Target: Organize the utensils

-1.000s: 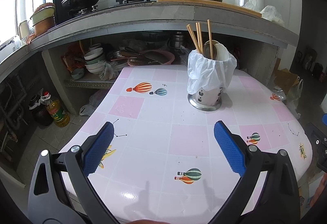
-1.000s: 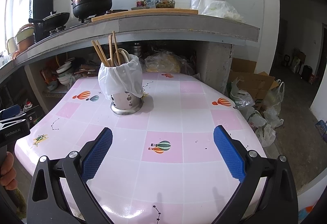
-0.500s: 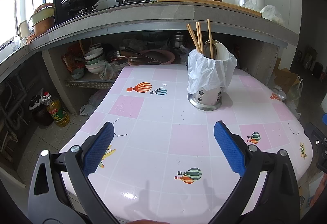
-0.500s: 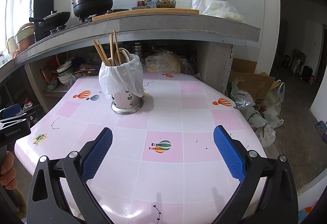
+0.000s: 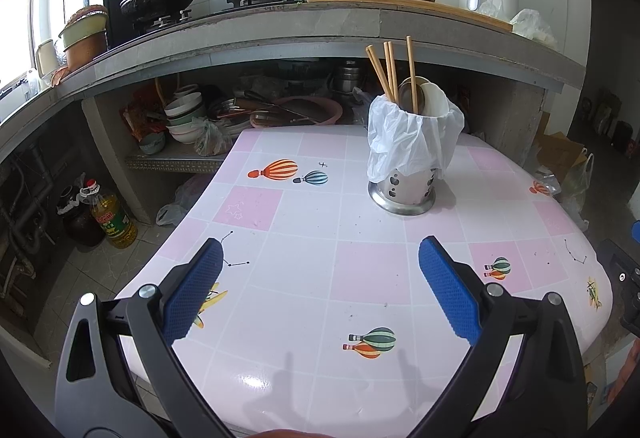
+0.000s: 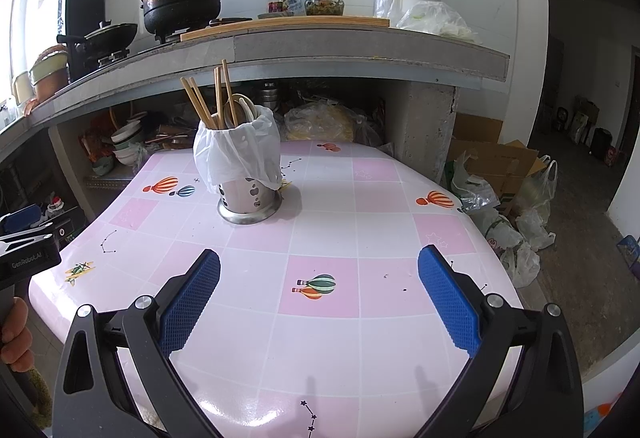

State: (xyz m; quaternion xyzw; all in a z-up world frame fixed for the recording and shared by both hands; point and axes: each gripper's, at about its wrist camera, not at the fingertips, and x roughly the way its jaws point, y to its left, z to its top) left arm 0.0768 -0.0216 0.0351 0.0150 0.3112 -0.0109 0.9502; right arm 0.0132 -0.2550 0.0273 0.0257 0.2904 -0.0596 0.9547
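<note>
Your left gripper [image 5: 320, 286] and right gripper [image 6: 319, 288] both hang with their blue pads spread wide and nothing between them, low over the near part of the table [image 6: 400, 206], well short of the utensil holder [image 6: 248, 194]. That steel holder, draped in a white plastic bag [image 6: 236, 154], is your landmark: it stands upright toward the far side of the table, and every utensil in view is already in it.

Judging from this, you are either finishing or about to reach in. If you reach, come down from above the holder and pinch 1 stick at its upper part, well clear of the bag, so the loose plastic does not snag. Steady the holder's base with the other gripper, since it looks light enough to tip.

The 4 chopsticks [image 5: 390, 72] run lengthwise nearly vertical, tips up, fanning apart above the rim. The spoons [image 5: 424, 100] stand bowl-up just beside them.
</note>
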